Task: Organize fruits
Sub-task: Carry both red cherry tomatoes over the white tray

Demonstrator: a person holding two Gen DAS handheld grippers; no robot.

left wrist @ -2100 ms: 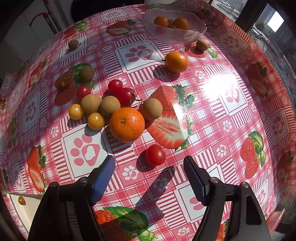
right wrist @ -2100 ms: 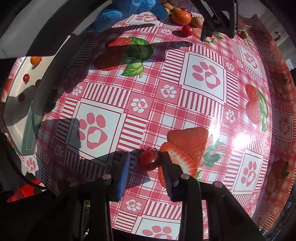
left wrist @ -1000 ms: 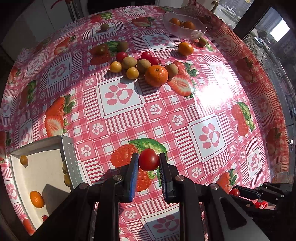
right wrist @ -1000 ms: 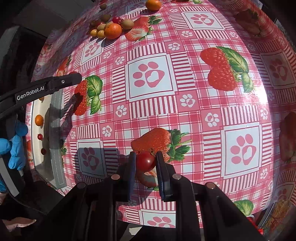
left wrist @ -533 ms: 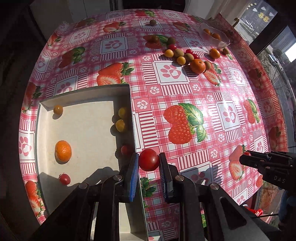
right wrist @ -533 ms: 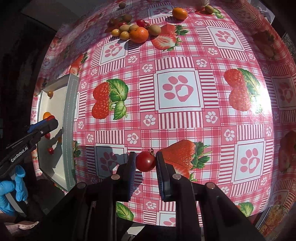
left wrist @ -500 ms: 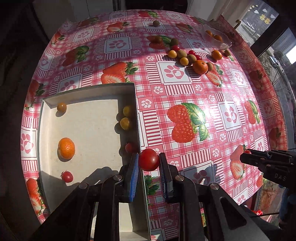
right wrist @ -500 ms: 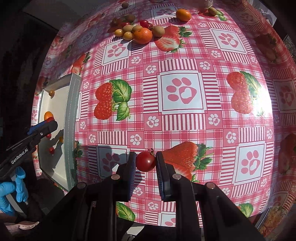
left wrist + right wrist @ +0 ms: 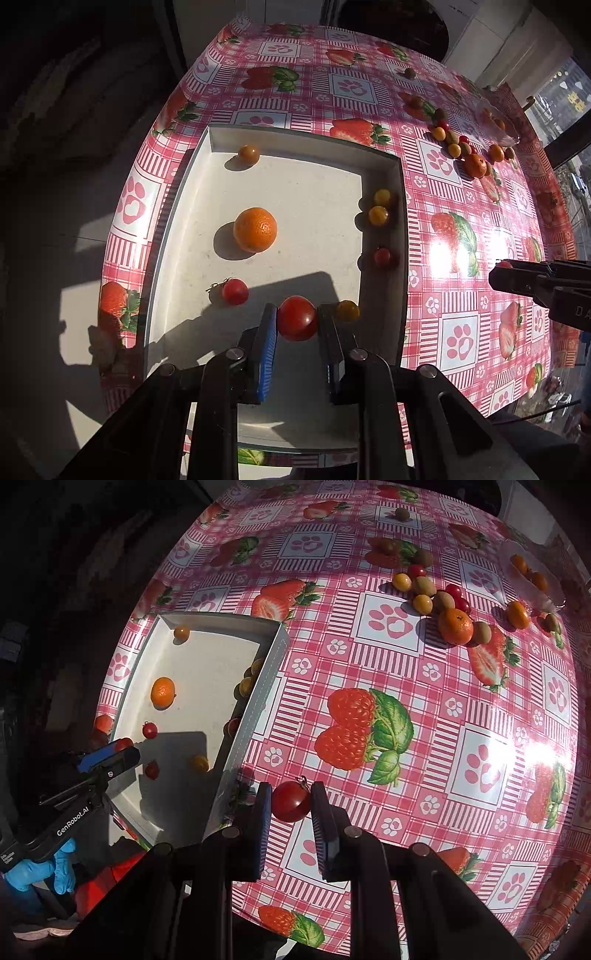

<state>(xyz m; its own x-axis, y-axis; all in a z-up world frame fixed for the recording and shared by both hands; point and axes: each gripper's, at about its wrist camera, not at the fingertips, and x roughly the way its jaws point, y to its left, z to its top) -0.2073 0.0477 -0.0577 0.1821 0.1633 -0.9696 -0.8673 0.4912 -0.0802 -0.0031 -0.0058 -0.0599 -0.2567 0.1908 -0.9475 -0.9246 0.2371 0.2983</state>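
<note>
- Two seconds ago the left gripper (image 9: 296,325) stood open above a red tomato lying on the tablecloth (image 9: 436,162); now it is clamped on that tomato (image 9: 297,318), lifted clear of the cloth.
- It has carried the tomato from beside the fruit pile (image 9: 461,151) across to the white tray (image 9: 403,206); half a second ago it was at the tray's edge, now it hangs over the tray floor.
- The right gripper (image 9: 290,803) has closed on its own tomato (image 9: 291,801) and lifted it off the cloth.
- It has travelled toward the tray (image 9: 258,698), whose near wall now lies just beside it.
- Both grippers have rolled as they moved.
</note>
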